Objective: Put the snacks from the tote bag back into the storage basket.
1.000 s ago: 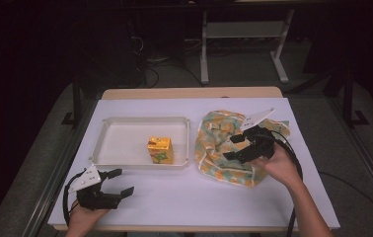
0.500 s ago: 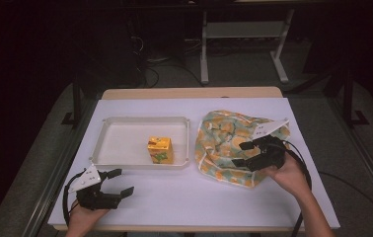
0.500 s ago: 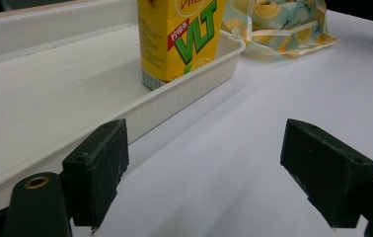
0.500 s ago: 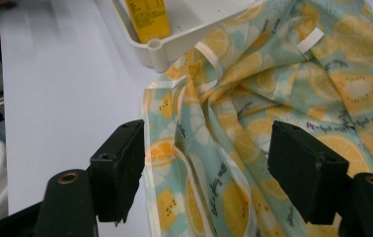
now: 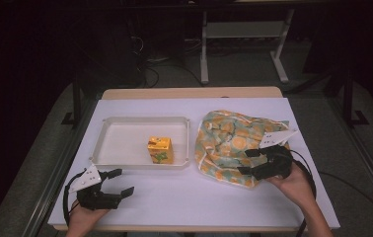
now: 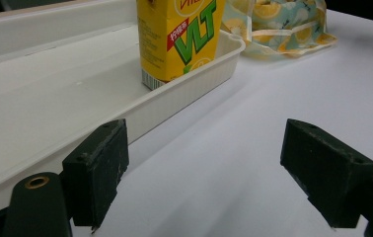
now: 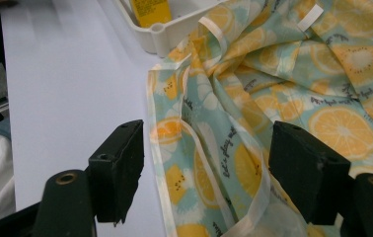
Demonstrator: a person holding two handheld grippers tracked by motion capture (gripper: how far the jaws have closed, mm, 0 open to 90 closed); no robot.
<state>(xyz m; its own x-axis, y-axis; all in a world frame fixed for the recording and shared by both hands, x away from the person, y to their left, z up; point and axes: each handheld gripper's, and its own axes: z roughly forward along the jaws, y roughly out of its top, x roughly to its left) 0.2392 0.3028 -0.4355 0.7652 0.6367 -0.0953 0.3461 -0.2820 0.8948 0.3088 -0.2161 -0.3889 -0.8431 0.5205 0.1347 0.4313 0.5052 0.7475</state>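
A yellow juice carton [image 5: 160,149] [image 6: 178,37] stands upright in the white tray [image 5: 120,122] [image 6: 51,74], toward its right end. To the tray's right lies a crumpled fruit-print cloth bag [image 5: 229,143] [image 7: 283,98]. My right gripper [image 5: 248,162] [image 7: 206,173] is open at the bag's near right edge, its jaws spread over the cloth hem with nothing pinched. My left gripper [image 5: 119,182] [image 6: 204,177] rests open on the white table cover in front of the tray's near left corner, empty.
The white-covered table [image 5: 184,197] ends close to both hands at the front. The bag's edge touches the tray's right rim [image 7: 160,34]. Dark floor, a white stand [image 5: 239,34] and cables lie beyond the far edge.
My right gripper has pulled back toward the near right, from the middle of the bag to its near edge. The left gripper has stayed put.
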